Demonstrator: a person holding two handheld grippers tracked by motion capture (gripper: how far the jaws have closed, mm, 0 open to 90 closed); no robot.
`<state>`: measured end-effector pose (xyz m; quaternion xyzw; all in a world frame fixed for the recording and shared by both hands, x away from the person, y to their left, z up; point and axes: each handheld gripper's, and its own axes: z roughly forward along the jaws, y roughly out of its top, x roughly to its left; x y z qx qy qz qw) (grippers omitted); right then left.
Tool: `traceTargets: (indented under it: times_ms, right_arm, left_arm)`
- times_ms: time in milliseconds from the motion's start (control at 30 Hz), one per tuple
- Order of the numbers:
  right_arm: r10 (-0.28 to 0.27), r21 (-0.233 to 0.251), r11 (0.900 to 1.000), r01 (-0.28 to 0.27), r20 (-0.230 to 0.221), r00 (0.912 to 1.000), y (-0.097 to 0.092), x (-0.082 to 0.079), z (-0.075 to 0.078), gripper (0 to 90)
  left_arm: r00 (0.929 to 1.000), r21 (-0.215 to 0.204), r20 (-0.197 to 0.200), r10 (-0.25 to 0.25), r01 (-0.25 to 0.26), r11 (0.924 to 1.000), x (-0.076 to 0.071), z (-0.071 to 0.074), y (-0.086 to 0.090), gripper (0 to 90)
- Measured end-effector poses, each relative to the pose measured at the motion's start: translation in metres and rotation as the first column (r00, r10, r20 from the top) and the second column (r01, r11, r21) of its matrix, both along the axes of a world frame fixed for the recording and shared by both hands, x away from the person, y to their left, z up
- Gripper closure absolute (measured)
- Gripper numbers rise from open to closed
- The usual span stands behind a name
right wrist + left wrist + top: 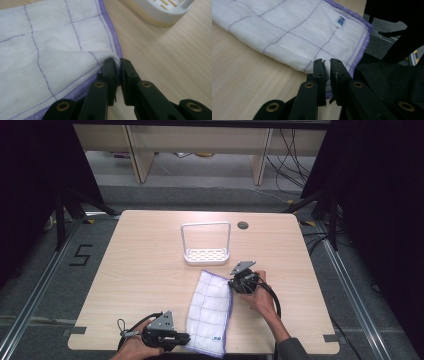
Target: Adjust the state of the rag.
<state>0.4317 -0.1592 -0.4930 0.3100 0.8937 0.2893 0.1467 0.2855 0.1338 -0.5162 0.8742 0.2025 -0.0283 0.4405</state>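
White cotton cloth (210, 312) with thin purple grid lines and a purple stitched hem, pinched at two spots. Left gripper (329, 75) clamped on the hem at the near corner, jaws pressed nearly together with a sliver of purple edge between the pads; seen from above at the table's near edge (186, 337), pointing sideways into the cloth. Right gripper (118, 65) likewise pinching a raised fold of the cloth at the far right corner, jaws close together on the fabric; seen from above beside the cloth's upper right edge (231, 284). Cloth folded into a long strip, lying flat on the light wooden tabletop (145, 265), running from near the middle down to the near edge, perhaps a little over it, though hard to tell from above. Small white tag with blue print (340, 21) sewn near the hem at the near end. Beyond the far end of the cloth, close but apart, a white plastic slotted tray with a tall hoop handle (206, 254), standing upright. Farther back on the tabletop, a round grey cable port (243, 225).
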Motion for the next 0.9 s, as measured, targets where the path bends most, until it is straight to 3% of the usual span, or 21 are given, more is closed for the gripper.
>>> traceTargets:
  times_ms: [67,133,167,200,233,300,333,400,433,500,533,567,600,633,667,700,733,767,800,833,900]
  right_arm:
    - [-0.007,-0.001,1.0,0.007,0.002,1.0,0.001,0.002,0.0,79.3]
    - [-0.054,0.016,0.9984,0.054,-0.007,0.9985,-0.001,0.006,0.002,64.3]
    - [-0.054,0.016,0.9984,0.054,-0.007,0.9985,-0.001,0.006,0.002,64.3]
    - [-0.126,0.058,0.9903,0.127,-0.016,0.9919,-0.01,0.007,0.007,61.5]
    - [-0.135,0.059,0.989,0.135,-0.003,0.9908,-0.016,0.008,0.01,60.8]
    - [-0.136,0.063,0.9888,0.136,0.003,0.9907,-0.022,0.009,0.013,59.6]
    - [-0.196,0.147,0.9702,0.193,0.006,0.9806,-0.035,0.012,0.017,57.2]
    - [-0.214,0.178,0.9607,0.213,-0.013,0.9768,-0.04,0.013,0.021,55.2]
    - [-0.214,0.178,0.9607,0.213,-0.013,0.9768,-0.04,0.013,0.021,55.2]
    - [-0.237,0.166,0.9563,0.24,-0.04,0.9707,-0.041,0.011,0.025,53.5]
    - [-0.233,0.179,0.9555,0.234,-0.03,0.9721,-0.037,0.012,0.024,52.3]
    - [-0.248,0.208,0.9451,0.252,-0.043,0.9677,-0.033,0.012,0.023,51.5]
    - [-0.23,0.181,0.9547,0.236,-0.053,0.9717,-0.032,0.012,0.025,51.2]
    - [-0.23,0.181,0.9547,0.236,-0.053,0.9717,-0.032,0.012,0.025,51.2]
    - [-0.225,0.197,0.953,0.23,-0.046,0.9732,-0.027,0.014,0.022,50.0]
    - [-0.225,0.197,0.953,0.23,-0.046,0.9732,-0.027,0.014,0.022,50.0]
    - [-0.242,0.18,0.9503,0.254,-0.085,0.9665,-0.023,0.013,0.023,48.4]
    - [-0.226,0.18,0.9553,0.235,-0.066,0.9718,-0.022,0.016,0.022,48.4]
    - [-0.236,0.184,0.9507,0.25,-0.093,0.9673,-0.02,0.015,0.022,48.0]
    - [-0.25,0.174,0.9481,0.266,-0.109,0.9621,-0.017,0.014,0.022,47.6]
    - [-0.236,0.166,0.9534,0.251,-0.106,0.9659,-0.014,0.015,0.021,47.1]
  left_arm:
    - [0.9999,0.001,-0.014,0.002,-0.002,1.0,-0.001,0.0,0.0,78.7]
    - [0.9996,-0.021,-0.027,0.007,-0.008,0.9997,-0.003,0.001,-0.001,72.9]
    - [0.9995,-0.021,-0.032,0.006,-0.007,0.9997,-0.002,0.003,0.0,72.9]
    - [0.9993,-0.045,-0.035,0.015,-0.017,0.9988,0.0,0.005,0.001,63.5]
    - [0.9978,-0.072,-0.048,0.046,-0.049,0.9962,0.005,0.009,0.005,61.4]
    - [0.997,-0.076,-0.045,0.064,-0.067,0.9949,0.009,0.011,0.007,57.9]
    - [0.9924,-0.085,-0.022,0.121,-0.123,0.9888,0.02,0.015,0.011,56.0]
    - [0.9871,-0.101,-0.027,0.158,-0.16,0.982,0.035,0.019,0.015,55.3]
    - [0.9871,-0.101,-0.027,0.158,-0.16,0.982,0.035,0.019,0.015,54.8]
    - [0.982,-0.11,-0.028,0.187,-0.189,0.9758,0.053,0.021,0.013,54.3]
    - [0.97,-0.089,0.022,0.242,-0.239,0.9669,0.07,0.023,0.012,54.0]
    - [0.9665,-0.09,0.02,0.256,-0.253,0.9632,0.078,0.023,0.01,53.7]
    - [0.9616,-0.073,0.034,0.272,-0.269,0.9603,0.085,0.023,0.008,53.3]
    - [0.9616,-0.073,0.034,0.272,-0.269,0.9603,0.085,0.023,0.008,52.2]
    - [0.9505,-0.059,0.047,0.307,-0.304,0.9508,0.099,0.024,0.004,49.9]
    - [0.9505,-0.059,0.047,0.307,-0.304,0.9508,0.099,0.024,0.004,47.1]
    - [0.9422,-0.036,0.053,0.331,-0.329,0.9435,0.112,0.025,0.001,45.8]
    - [0.9422,-0.036,0.053,0.331,-0.329,0.9435,0.112,0.025,0.001,45.1]
    - [0.9361,-0.008,0.066,0.345,-0.346,0.9383,0.126,0.024,-0.001,44.4]
    - [0.9361,-0.008,0.066,0.345,-0.346,0.9383,0.126,0.024,-0.001,43.6]
    - [0.9218,-0.019,0.027,0.387,-0.386,0.9222,0.15,0.019,-0.003,43.5]
